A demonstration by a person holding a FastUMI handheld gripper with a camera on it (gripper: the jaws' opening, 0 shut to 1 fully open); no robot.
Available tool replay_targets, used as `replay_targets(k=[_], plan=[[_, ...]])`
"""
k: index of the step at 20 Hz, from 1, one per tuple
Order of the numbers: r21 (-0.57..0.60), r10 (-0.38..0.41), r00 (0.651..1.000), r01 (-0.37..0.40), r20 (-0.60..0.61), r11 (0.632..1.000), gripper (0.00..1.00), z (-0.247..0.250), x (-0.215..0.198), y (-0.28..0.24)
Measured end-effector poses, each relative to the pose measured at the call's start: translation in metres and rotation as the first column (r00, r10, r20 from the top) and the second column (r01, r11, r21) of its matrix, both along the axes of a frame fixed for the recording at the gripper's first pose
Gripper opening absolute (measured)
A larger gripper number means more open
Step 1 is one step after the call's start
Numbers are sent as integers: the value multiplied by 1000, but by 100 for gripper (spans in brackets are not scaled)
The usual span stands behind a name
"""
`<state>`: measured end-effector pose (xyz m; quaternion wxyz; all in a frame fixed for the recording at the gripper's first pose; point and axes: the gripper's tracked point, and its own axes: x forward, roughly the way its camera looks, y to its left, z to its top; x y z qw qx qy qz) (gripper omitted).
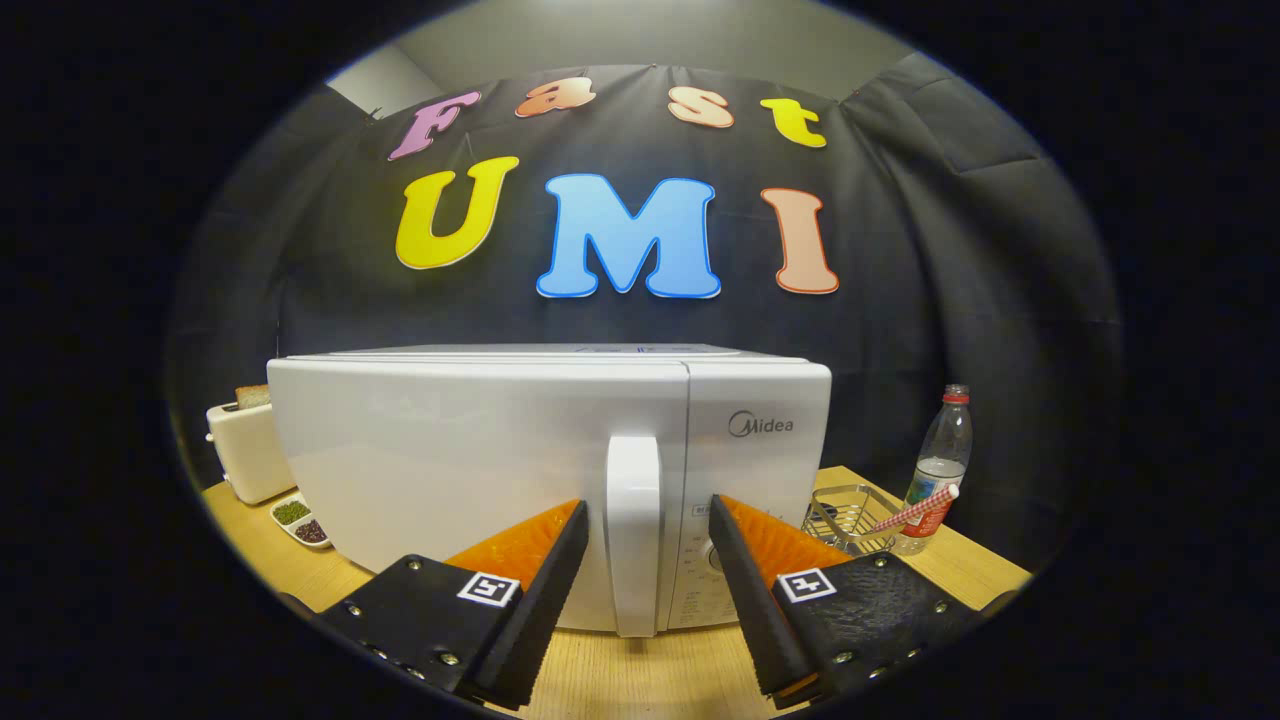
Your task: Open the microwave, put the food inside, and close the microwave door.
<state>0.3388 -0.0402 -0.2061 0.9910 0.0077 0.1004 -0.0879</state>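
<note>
A white microwave (470, 470) stands on the wooden table (640, 680), its door shut. The door's vertical white handle (634, 530) rises straight ahead, between my two fingers. My gripper (647, 515) is open, one fingertip on each side of the handle with a small gap on both sides, neither pressing on it. The control panel with a round knob (712, 556) lies just right of the handle, partly hidden by my right finger. I cannot see any food for the microwave between my fingers.
A white toaster (245, 450) with a slice of bread stands left of the microwave, with a small divided dish (300, 520) in front of it. To the right are a wire basket (850, 515), a red-striped straw (915, 510) and a clear water bottle (942, 450).
</note>
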Motion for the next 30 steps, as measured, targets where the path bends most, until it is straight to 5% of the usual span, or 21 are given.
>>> replay_targets(k=[2, 3, 5, 9, 16, 23, 30], plan=[[-32, -6, 1000, 6, -4, 999, 61, -3, 2, 0], [-42, -22, 1000, 21, -21, 999, 61, -7, 0, -2], [-39, -41, 999, 40, -26, 998, 30, -9, -2, -4], [54, -28, 999, 27, 15, 998, 14, -7, -3, 0], [28, 23, 1000, -23, -3, 999, 14, -2, -60, 26], [62, 216, 976, -217, 13, 974, 14, 10, -143, 99], [41, 324, 943, -328, 76, 944, 13, 15, -199, 190]])
